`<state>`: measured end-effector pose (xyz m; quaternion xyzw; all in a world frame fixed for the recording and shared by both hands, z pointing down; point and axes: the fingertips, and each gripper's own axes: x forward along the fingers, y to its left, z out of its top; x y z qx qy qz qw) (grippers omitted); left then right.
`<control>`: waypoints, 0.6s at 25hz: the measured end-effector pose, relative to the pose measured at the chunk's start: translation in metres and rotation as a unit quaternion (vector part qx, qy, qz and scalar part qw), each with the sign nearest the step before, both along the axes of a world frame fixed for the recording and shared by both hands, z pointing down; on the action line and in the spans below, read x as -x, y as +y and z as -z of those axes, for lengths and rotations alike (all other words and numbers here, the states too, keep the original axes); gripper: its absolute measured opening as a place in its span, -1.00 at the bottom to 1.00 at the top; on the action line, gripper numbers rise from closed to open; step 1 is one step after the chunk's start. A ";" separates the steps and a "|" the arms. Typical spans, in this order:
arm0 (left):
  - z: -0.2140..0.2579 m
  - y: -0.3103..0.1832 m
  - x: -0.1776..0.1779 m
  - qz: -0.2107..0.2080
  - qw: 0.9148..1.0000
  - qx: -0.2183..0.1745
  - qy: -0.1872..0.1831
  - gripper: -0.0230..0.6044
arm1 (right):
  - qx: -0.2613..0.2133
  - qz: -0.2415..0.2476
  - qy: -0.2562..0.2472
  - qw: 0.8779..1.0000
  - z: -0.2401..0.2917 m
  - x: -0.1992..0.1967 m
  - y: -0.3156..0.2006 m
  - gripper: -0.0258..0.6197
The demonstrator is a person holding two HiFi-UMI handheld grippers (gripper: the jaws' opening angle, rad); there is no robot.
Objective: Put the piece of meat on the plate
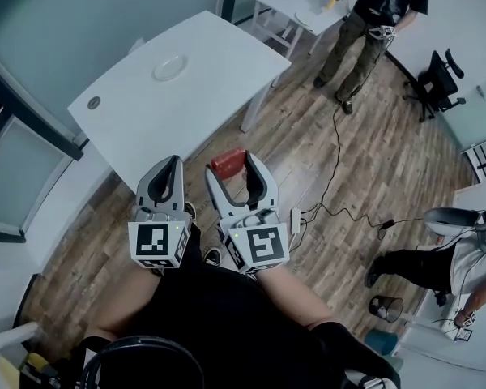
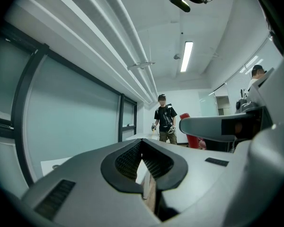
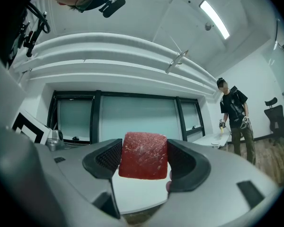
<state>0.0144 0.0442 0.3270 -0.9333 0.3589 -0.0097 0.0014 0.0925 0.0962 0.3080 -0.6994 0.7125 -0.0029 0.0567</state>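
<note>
Right tool [image 1: 235,168]: I'm clamped on the meat [image 3: 143,155].
Left tool [image 1: 172,165]: closed, empty.
Carry: I'd squeeze steadily, reach across the table [image 1: 219,63], and release low over the plate [image 1: 168,67].

Grey left tongs [image 1: 171,167] and right tongs [image 1: 233,165], black ribbed pads [image 3: 109,159], black-and-white marker cubes [image 1: 156,242], black shirt [image 1: 219,314]

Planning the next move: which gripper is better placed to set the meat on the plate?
Right. The right gripper is shut on the piece of meat, while the left gripper is shut and empty. The plate lies ahead on the white table.
</note>
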 end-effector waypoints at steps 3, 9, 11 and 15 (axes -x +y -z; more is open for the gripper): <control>-0.004 -0.016 -0.009 -0.006 1.000 0.004 0.000 -0.92 | 0.001 -0.004 0.003 1.000 -0.001 -0.007 -0.015 0.01; -0.010 -0.054 -0.037 -0.023 1.000 0.013 0.003 -0.92 | 0.008 -0.018 0.005 1.000 -0.004 -0.031 -0.049 0.01; -0.014 -0.070 -0.045 -0.030 0.999 0.017 0.003 -0.92 | 0.012 -0.025 0.006 1.000 -0.008 -0.039 -0.065 0.01; -0.018 -0.104 -0.064 -0.043 0.999 0.026 0.003 -0.92 | 0.020 -0.037 0.003 0.999 -0.009 -0.055 -0.096 0.01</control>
